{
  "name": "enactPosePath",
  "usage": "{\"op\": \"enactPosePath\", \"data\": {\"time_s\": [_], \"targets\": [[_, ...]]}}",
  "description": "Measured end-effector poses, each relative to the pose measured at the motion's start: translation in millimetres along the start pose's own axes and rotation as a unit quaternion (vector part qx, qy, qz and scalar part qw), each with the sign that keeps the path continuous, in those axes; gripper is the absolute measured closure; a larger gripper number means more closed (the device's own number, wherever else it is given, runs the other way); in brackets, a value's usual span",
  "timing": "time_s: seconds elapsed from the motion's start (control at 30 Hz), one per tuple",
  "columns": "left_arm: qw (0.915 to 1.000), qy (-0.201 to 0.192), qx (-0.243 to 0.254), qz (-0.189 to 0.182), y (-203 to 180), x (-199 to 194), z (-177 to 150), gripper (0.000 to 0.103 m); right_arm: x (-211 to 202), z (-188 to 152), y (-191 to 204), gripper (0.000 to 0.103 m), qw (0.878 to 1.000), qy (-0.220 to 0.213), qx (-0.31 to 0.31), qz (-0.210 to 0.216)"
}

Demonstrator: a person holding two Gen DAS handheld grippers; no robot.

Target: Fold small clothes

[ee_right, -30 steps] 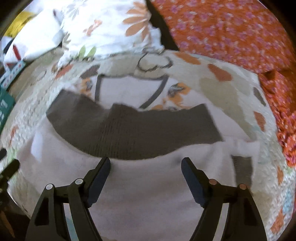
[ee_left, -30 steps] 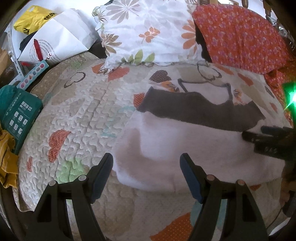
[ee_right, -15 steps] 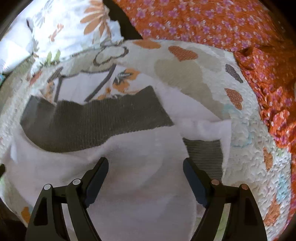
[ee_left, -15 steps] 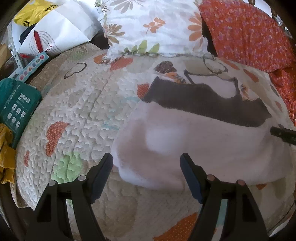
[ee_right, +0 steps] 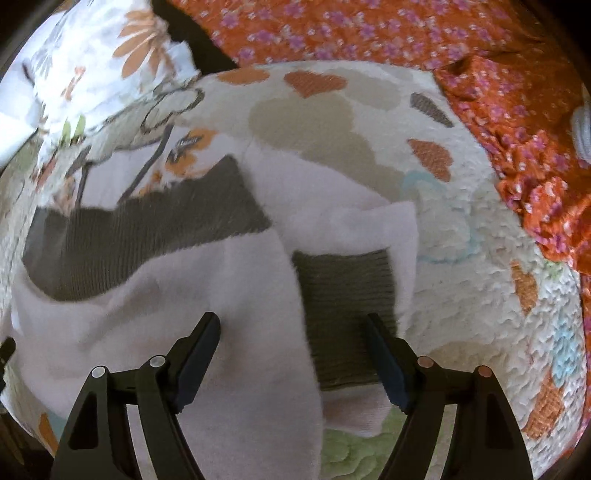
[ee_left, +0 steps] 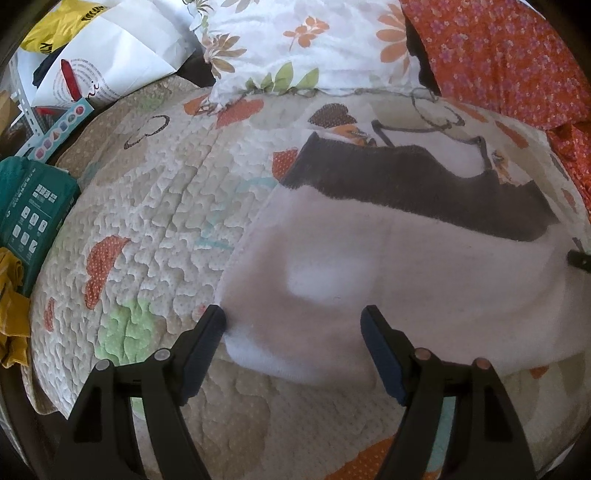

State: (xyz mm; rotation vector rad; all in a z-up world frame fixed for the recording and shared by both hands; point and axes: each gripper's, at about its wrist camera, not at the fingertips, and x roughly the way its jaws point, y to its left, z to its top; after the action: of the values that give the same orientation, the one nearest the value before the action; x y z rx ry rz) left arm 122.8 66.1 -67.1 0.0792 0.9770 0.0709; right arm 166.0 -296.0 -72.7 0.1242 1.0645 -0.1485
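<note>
A small white garment [ee_left: 369,266] with a dark grey ribbed band [ee_left: 417,184] lies spread on the quilted bed cover [ee_left: 155,206]. My left gripper [ee_left: 293,334] is open and empty, its fingers just above the garment's near left corner. In the right wrist view the garment [ee_right: 207,295] shows its grey band [ee_right: 147,240] and a sleeve folded inward with a grey cuff [ee_right: 343,295]. My right gripper [ee_right: 293,341] is open and empty, straddling the body's edge and the cuff. A tip of the right gripper [ee_left: 580,258] shows at the left view's right edge.
A floral pillow [ee_left: 317,40] and an orange flowered blanket [ee_right: 406,33] lie at the head and right side. A white paper bag [ee_left: 107,62], a green package [ee_left: 29,206] and a yellow cloth [ee_left: 11,314] sit off the left edge of the bed.
My right gripper has swung right, from the garment's middle to the folded sleeve and cuff. My left gripper has shifted slightly toward the garment's near left corner. Both stay open.
</note>
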Motion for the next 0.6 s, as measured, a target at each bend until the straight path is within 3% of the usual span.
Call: {"op": "enactPosePath", "data": {"time_s": [0.6], "targets": [[0.9999,0.016,-0.002,0.003,2.4,10.4,-3.1,0.026,12.1,-7.0,-7.8,0.017,1.0,0.025,-0.005,-0.017]]}}
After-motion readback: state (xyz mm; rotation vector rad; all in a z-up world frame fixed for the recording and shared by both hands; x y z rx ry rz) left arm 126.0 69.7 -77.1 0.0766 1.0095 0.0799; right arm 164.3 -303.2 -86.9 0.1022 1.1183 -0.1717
